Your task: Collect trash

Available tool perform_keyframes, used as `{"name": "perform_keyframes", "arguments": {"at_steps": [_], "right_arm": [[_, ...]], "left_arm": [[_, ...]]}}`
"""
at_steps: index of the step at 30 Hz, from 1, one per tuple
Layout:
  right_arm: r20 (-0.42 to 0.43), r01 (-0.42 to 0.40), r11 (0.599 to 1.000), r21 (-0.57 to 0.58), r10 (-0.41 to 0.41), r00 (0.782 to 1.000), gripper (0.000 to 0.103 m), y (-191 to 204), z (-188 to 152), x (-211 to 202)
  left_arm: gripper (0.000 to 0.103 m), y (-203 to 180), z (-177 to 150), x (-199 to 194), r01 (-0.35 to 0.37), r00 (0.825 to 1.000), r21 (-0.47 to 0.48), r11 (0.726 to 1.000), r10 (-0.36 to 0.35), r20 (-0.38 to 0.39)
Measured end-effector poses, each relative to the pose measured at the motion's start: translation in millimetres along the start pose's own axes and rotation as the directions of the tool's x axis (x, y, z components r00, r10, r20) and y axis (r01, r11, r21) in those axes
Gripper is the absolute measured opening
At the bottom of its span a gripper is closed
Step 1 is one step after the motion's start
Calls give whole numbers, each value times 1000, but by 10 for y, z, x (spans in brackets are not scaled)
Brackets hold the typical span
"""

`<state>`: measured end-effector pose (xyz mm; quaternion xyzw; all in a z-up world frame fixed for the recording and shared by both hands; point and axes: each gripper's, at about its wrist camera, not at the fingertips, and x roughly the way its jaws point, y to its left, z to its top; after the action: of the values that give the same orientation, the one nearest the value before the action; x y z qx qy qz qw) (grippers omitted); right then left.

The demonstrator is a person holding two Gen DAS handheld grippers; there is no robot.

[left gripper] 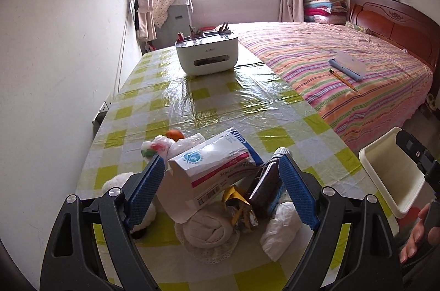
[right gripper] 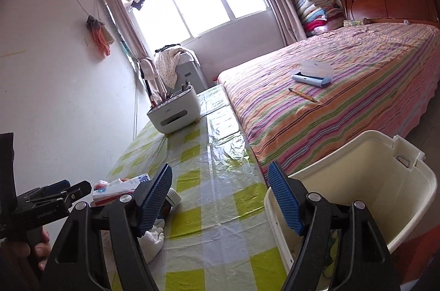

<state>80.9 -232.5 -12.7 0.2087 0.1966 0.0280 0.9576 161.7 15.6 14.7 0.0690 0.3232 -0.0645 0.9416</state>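
A heap of trash lies on the checked table (left gripper: 214, 98): a white paper box (left gripper: 211, 167), a brown bottle (left gripper: 266, 186), a gold wrapper (left gripper: 239, 208), crumpled tissues (left gripper: 277, 233) and a plastic bag (left gripper: 167, 146). My left gripper (left gripper: 221, 188) is open, its blue pads on either side of the box and bottle. My right gripper (right gripper: 220, 201) is open and empty, over the table edge beside a cream bin (right gripper: 365, 186). The box (right gripper: 118, 189) and a tissue (right gripper: 152, 236) show at its left.
A white tissue-box organizer (left gripper: 206, 54) stands at the table's far end. A striped bed (left gripper: 343, 71) runs along the right, with a notebook (left gripper: 349, 64) and pencil (left gripper: 343, 79) on it. The wall is close on the left. The bin (left gripper: 393, 175) stands off the table's right edge.
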Motion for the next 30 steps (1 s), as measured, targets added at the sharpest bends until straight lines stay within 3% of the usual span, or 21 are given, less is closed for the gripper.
{"name": "perform_keyframes", "arguments": {"at_steps": [8,15,25,30], "right_arm": [[-166,27,988,-152,-52,985,70,460,-117,581],[-305,121,957,-265,-202,931,70,598,-282,1065],[-431,131,925,-356,-287,856,70,635,-365,1697],[-458,117,930,-348,-278,844,92,605,-317,1899]], "left_arm": [[84,546,-147,149,-38,996,-110,993,28,-86],[84,724,-213,145,-56,993,-113,992,44,-107],[84,716,-57,116,-37,993,-73,997,28,-114],[84,674,-5,61,-10,995,-41,999,6,-98]]}}
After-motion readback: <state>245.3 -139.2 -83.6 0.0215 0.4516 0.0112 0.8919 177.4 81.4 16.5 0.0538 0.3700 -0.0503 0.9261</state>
